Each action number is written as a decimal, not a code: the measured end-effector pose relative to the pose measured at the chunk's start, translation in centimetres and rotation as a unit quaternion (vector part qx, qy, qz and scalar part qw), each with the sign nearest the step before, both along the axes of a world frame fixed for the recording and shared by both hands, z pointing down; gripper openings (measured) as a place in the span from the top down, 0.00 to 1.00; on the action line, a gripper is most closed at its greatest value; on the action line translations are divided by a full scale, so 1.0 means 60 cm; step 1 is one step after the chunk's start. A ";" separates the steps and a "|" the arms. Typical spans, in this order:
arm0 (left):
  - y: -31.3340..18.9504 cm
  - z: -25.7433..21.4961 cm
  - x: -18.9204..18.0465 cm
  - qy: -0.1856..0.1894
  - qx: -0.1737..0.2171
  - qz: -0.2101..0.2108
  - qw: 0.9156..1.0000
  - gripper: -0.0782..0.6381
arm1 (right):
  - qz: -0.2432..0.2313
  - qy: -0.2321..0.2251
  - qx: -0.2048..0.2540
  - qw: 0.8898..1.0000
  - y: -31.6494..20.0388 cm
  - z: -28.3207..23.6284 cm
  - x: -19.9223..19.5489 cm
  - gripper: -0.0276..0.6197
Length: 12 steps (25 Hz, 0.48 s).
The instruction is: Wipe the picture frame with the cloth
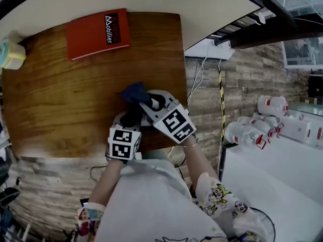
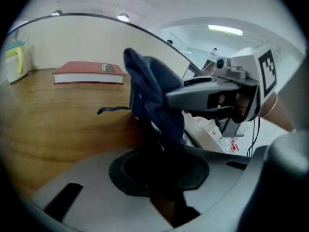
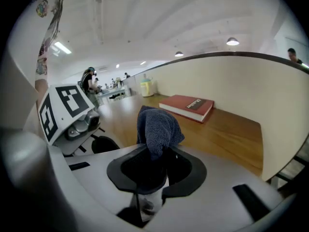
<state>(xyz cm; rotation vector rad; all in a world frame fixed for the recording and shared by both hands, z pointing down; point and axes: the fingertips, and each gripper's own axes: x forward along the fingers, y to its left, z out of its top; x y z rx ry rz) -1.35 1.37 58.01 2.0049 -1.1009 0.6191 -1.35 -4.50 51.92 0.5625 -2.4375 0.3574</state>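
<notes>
- Table [image 1: 60, 100] of brown wood fills most of the head view. Everything else sits on it or hangs over it.
- Red book [image 1: 98, 33] lies flat at the table's far side, close to the wall.
- Right gripper [image 1: 147, 104] is over the table's near right part. Its jaws are pinched tight on the cloth, which sticks up from between them.
- Left gripper [image 1: 130, 120] is over the table's near edge, just beside the right one. Its jaws squeeze a thin dark thing that looks like the picture frame [image 2: 153, 151], seen from its edge.
- Blue cloth [image 1: 133, 91] is bunched up above the table, a bit nearer the middle than the two grippers. It hangs over the top of the dark thing and touches it.
- Small yellow and white pot [image 1: 11, 53] stands at the table's far left corner, well apart from the grippers.
</notes>
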 end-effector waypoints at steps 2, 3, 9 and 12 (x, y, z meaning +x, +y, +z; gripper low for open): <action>0.001 -0.001 0.000 0.000 -0.002 -0.001 1.000 0.78 | -0.032 0.021 -0.005 0.999 0.004 0.018 -0.010 0.85; 0.002 -0.001 -0.001 -0.001 -0.002 0.000 1.000 0.78 | -0.047 0.031 -0.007 0.998 0.006 0.026 -0.014 0.85; 0.002 -0.001 -0.002 0.000 -0.006 0.000 1.000 0.78 | -0.112 0.066 -0.006 0.992 0.012 0.058 -0.027 0.85; 0.001 0.000 -0.003 0.001 -0.005 -0.003 1.000 0.78 | -0.112 0.050 -0.022 0.992 0.013 0.063 -0.032 0.85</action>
